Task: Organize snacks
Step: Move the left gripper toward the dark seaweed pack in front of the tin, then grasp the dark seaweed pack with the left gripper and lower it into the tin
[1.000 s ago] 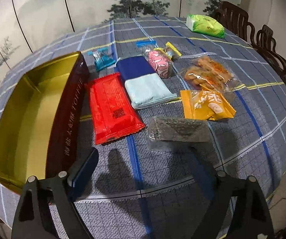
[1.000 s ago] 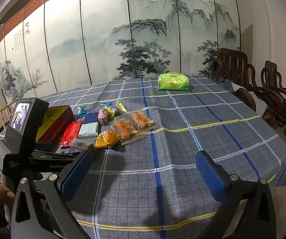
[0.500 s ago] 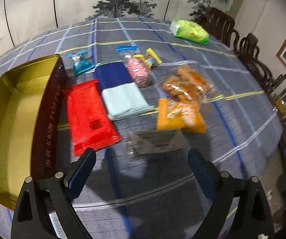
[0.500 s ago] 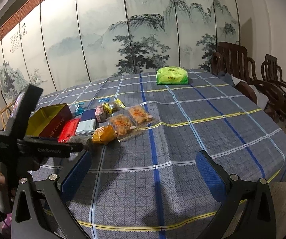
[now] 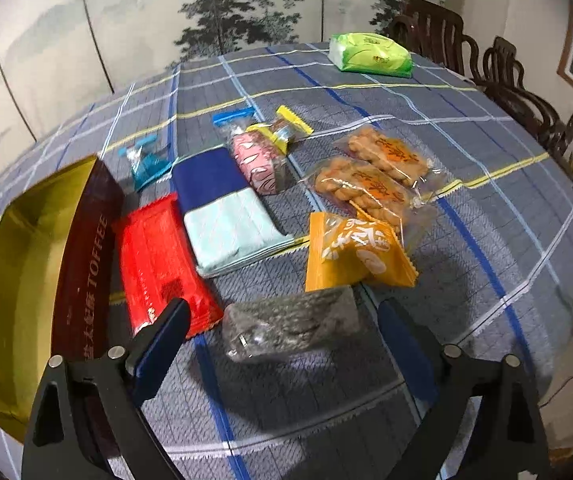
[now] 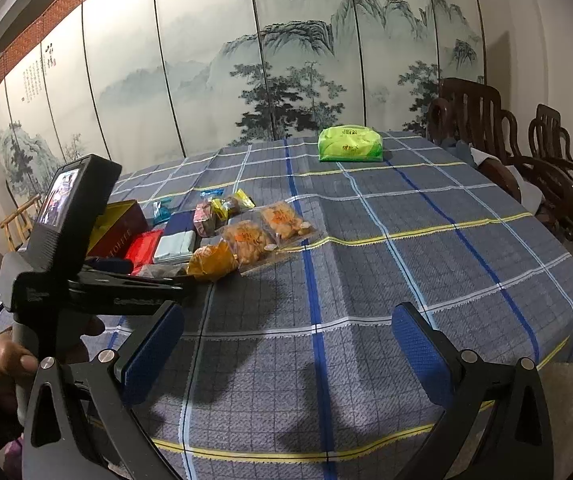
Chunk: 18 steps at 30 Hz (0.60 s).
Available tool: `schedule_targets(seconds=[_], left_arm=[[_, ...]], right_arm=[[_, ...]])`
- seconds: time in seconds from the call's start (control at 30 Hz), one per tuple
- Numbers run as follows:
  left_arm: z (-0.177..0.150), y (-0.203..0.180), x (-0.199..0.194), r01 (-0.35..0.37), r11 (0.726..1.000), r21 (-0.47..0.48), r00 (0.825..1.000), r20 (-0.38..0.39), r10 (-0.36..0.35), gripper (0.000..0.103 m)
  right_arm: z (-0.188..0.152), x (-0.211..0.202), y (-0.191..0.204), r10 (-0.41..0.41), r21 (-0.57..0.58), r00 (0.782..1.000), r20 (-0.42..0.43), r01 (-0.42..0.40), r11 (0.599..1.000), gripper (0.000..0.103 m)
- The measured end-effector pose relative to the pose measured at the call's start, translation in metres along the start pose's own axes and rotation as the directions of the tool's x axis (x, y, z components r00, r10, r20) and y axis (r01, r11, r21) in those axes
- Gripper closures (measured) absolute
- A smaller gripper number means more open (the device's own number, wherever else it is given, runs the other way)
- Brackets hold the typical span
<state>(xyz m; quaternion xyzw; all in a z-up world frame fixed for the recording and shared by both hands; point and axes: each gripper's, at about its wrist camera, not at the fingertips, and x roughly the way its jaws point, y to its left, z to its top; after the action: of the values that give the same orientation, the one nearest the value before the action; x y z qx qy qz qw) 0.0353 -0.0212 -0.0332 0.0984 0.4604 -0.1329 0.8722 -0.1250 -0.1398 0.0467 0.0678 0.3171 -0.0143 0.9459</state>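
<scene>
1. Left hand-held gripper hangs over the grey snack packet, fingers wide and just narrowing, not touching it.
2. Right hand-held gripper gapes, holding nothing.
3. Toffee box lies open left of that packet, the red packet between them on the worktop.

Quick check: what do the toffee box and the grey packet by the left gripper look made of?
Toffee box: probably tin or foil-lined card; the gold inside has a dull sheen and the walls stand stiff. Grey packet: thin clear plastic film, crinkled and glinting, with dark contents showing through.
</scene>
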Motion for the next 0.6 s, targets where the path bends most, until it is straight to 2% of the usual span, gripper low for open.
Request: schedule_targets(seconds=[0.03, 0.07, 0.27, 0.6], left_arm=[[-0.001, -0.002, 0.001, -0.003, 1.0, 0.014, 1.0, 0.005, 0.003, 0.042], [-0.002, -0.004, 0.004, -0.001, 1.0, 0.025, 1.0, -0.001, 0.001, 0.044], [-0.009, -0.004, -0.002, -0.012, 1.0, 0.024, 1.0, 0.022, 0.011, 0.045], [-0.016, 0.002, -0.038, -0.016, 1.0, -0.008, 0.998, 0.058, 0.017, 0.045]], right_arm=[[0.0, 0.0, 0.0, 0.001, 0.001, 1.0, 0.0, -0.001, 1.0, 0.0], [-0.001, 0.001, -0.001, 0.002, 0.001, 1.0, -0.001, -0.002, 1.0, 0.0], [-0.002, 0.002, -0.002, 0.0, 0.003, 1.0, -0.007, 0.0, 1.0, 0.0], [-0.002, 0.002, 0.004, 0.006, -0.024, 1.0, -0.003, -0.006, 1.0, 0.0]])
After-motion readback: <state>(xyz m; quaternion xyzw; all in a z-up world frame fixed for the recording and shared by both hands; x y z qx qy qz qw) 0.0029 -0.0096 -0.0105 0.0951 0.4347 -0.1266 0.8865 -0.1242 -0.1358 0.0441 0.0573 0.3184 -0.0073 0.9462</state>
